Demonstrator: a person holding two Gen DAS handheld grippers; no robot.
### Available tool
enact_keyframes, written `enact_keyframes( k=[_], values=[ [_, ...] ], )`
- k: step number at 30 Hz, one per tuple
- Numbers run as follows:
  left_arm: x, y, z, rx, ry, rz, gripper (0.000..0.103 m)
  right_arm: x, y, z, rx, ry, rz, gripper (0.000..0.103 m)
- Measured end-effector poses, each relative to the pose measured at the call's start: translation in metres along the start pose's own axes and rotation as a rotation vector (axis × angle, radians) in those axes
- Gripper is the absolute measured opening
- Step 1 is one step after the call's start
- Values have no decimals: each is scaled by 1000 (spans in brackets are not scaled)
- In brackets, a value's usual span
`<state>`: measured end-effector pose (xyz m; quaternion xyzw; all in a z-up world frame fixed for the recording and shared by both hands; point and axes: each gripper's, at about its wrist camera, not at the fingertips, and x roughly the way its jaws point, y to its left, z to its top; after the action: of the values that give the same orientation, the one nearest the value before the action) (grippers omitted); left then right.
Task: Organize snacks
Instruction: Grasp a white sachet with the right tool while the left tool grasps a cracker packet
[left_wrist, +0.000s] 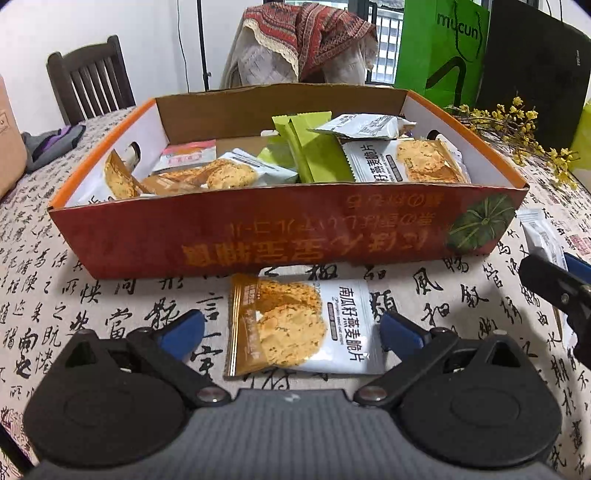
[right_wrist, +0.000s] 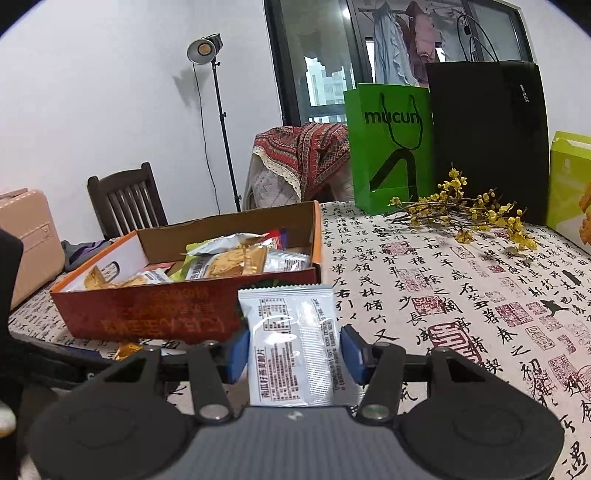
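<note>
Both grippers level: left gripper (left_wrist: 291, 330) straddles cracker packet (left_wrist: 301, 326); right gripper (right_wrist: 293, 350) grips white packet (right_wrist: 295, 343).

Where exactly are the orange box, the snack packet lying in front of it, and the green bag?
orange box (left_wrist: 258, 236), left wrist view, its printed front wall.
snack packet (left_wrist: 306, 325), left wrist view, middle of the wrapper.
green bag (right_wrist: 388, 147), right wrist view, its front face.

my left camera sits low and close, square-on to the snack box (left_wrist: 288, 229); my right one looks from further right, angled. both share that box and the green bag (right_wrist: 389, 147).
</note>
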<state>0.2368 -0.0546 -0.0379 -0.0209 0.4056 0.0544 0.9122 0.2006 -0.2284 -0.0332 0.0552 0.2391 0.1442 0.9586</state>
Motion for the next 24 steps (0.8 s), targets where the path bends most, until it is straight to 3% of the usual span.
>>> enact_keyframes(
  k=[11, 13, 15, 24],
  values=[
    [-2, -2, -3, -14, -28, 12, 103, 0, 0, 0, 0, 4, -4, 54],
    [-4, -2, -4, -13, -35, 9, 96, 1, 0, 0, 0, 4, -5, 54],
    [-10, -3, -5, -7, -48, -1, 81, 1, 0, 0, 0, 4, -5, 54],
    [-18, 0, -13, 5, -78, -23, 68, 1, 0, -1, -8, 6, -3, 54]
  ],
)
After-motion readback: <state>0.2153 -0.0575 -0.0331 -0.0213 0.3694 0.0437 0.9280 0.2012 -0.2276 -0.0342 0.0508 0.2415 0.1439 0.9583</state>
